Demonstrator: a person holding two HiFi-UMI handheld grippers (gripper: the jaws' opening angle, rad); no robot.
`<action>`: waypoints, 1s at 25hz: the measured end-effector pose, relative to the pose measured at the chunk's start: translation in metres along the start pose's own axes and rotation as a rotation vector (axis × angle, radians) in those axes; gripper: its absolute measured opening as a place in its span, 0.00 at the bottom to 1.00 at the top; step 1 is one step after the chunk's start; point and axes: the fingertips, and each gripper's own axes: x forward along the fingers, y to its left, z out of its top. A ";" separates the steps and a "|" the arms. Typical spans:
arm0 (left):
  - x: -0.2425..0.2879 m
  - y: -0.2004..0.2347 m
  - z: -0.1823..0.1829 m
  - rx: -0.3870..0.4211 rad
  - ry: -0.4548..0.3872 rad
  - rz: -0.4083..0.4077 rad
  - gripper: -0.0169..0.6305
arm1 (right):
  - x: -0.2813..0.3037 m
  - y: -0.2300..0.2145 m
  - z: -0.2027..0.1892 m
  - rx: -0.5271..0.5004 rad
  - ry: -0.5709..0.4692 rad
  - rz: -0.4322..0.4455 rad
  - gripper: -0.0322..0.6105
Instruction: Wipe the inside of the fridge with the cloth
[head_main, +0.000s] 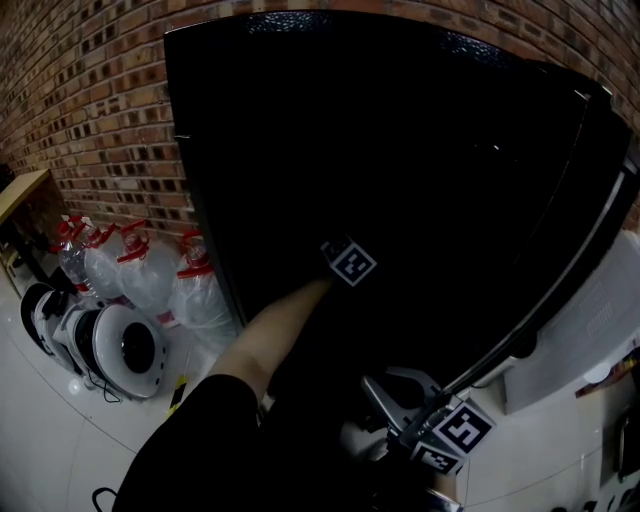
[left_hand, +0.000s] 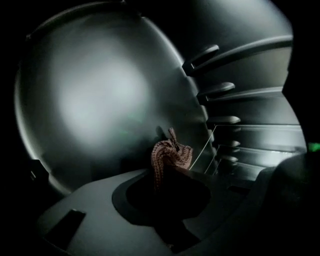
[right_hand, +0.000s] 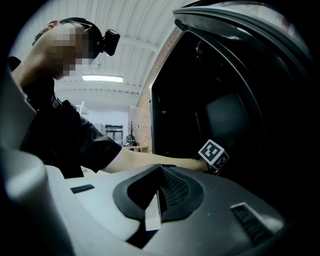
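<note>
Cloth (left_hand: 170, 154) sits pinched in left hand-held gripper (left_hand: 167, 176).

Seemingly reddish checked cloth (left_hand: 170, 155), black fridge (head_main: 400, 150), red-brown brick wall (head_main: 90, 100)

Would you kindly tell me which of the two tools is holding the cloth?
The left tool, inside the fridge: its jaws pinch the reddish patterned cloth. The right tool, outside, is shut on nothing.
</note>
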 end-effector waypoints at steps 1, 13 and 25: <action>-0.001 0.001 -0.003 0.006 0.012 0.005 0.10 | -0.001 0.001 0.000 0.000 -0.001 -0.002 0.05; -0.013 0.034 -0.035 -0.028 0.189 0.111 0.10 | -0.015 0.014 0.012 -0.008 -0.054 0.027 0.06; -0.033 0.072 -0.057 -0.341 0.160 0.320 0.10 | -0.031 0.008 0.011 -0.002 -0.059 -0.017 0.06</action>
